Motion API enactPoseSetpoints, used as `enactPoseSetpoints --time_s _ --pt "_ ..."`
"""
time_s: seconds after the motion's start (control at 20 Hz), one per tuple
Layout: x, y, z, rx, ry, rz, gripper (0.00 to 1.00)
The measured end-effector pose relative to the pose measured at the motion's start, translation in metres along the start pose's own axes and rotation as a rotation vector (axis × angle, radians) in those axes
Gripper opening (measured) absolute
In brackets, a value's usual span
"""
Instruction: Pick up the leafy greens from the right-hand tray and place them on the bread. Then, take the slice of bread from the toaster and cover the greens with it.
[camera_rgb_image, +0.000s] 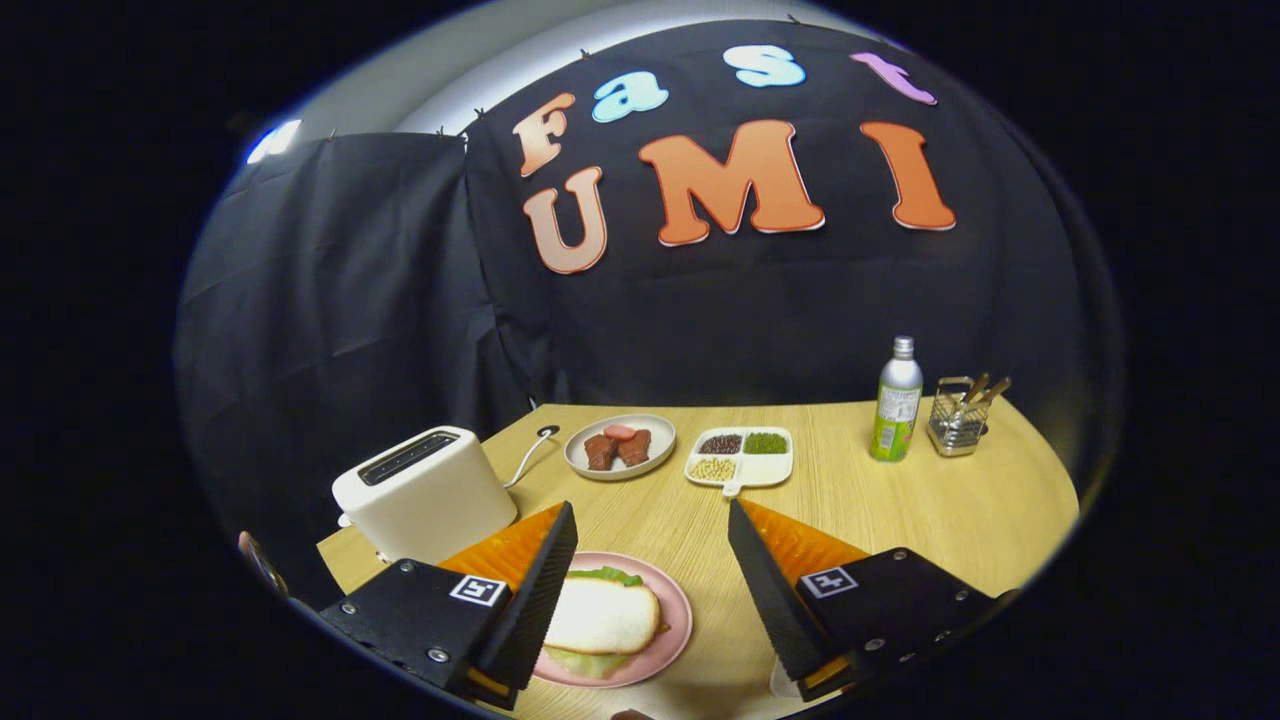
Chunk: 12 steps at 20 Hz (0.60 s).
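Gripper view: the gripper (650, 560) hangs with its 2 fingers spread wide, holding nothing. Between them, nearer the left finger, the bread slice (603, 616) covers the leafy greens (606, 576) on the pink plate (677, 610). Looks finished; the toaster (425, 490) stands left.

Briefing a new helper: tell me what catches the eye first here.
The open tongs fill the foreground, holding nothing. Between their fingers sits a pink plate with a bread slice lying over leafy greens. The white toaster stands just beyond the left finger.
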<state>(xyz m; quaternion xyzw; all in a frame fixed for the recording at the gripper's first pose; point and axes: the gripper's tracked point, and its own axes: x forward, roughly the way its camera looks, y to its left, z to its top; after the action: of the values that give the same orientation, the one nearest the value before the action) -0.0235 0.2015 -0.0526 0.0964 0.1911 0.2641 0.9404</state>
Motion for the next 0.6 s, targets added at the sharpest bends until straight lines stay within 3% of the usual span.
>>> enactPoseSetpoints --time_s 0.25,0.6 --pt "-0.009 -0.006 0.038 -0.089 -0.160 -0.102 0.97" --pt "-0.014 -0.009 0.058 -0.126 -0.264 -0.160 0.96"
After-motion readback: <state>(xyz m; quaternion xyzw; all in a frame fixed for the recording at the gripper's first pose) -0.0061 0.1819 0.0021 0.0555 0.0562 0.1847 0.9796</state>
